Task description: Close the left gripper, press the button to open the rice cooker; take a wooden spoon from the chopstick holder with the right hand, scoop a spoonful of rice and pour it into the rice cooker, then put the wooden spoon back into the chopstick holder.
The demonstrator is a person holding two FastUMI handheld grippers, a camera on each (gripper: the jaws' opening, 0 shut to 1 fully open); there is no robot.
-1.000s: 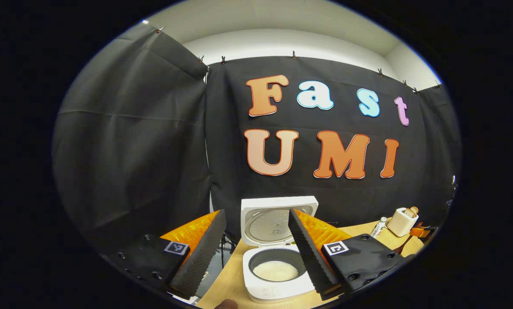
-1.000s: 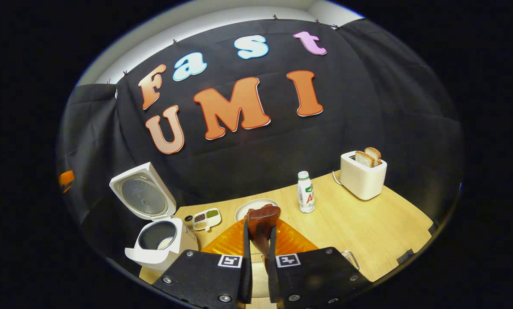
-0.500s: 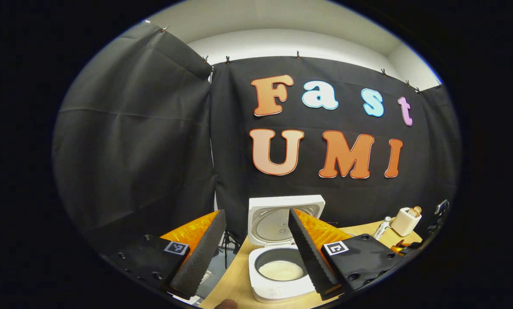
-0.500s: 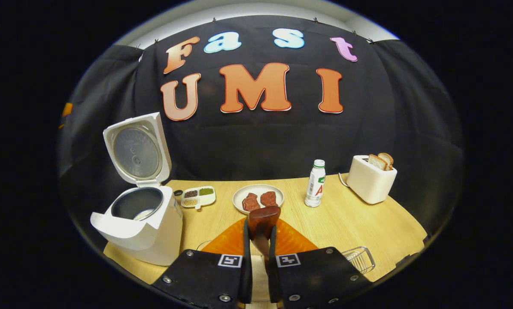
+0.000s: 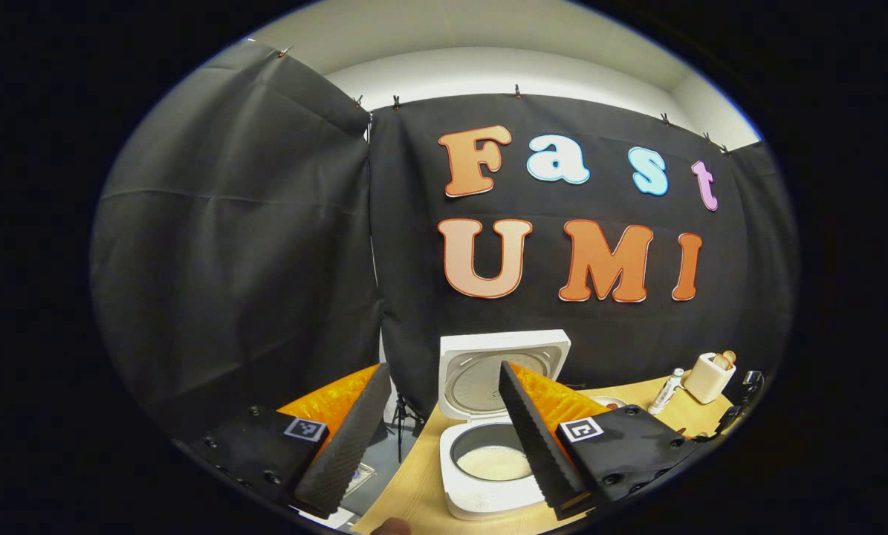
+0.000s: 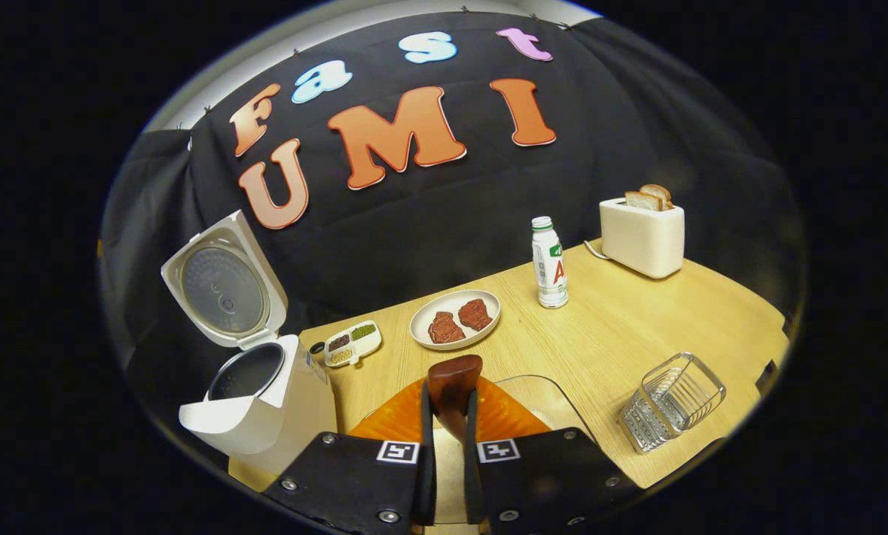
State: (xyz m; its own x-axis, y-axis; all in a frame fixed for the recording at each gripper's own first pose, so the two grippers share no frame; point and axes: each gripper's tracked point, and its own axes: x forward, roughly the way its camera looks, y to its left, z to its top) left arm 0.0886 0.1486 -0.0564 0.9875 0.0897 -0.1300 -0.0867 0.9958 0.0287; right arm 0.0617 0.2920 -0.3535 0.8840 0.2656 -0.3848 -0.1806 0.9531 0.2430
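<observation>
Rice cooker: it is set at the left end of the wooden table, and its lid is swung up and stands open behind the pot. In the left gripper view the cooker is seen from the front, and a layer of white rice is seen in the bottom of the inner pot.

Left gripper: its fingers are spread wide apart and nothing is held between them; it is held in front of the rice cooker, clear of it.

Right gripper: its fingers are drawn close together and the wooden spoon is clamped between them, with the rounded brown end sticking out past the tips. It is held to the right of the rice cooker, above a clear glass container whose contents are mostly hidden by the gripper.

Chopstick holder: a wire basket, placed well to the right of the rice cooker, near the table's front edge; nothing is seen inside it.

Divided dish: it is placed just right of the rice cooker; grains of different colours are held in its compartments.

Plate: it is set further right of the rice cooker; two reddish-brown pieces are laid on it.

Bottle: it is stood upright, beyond the plate from the rice cooker.

Toaster: it is placed at the far right, well apart from the rice cooker; two slices of bread are seen in its slots.
</observation>
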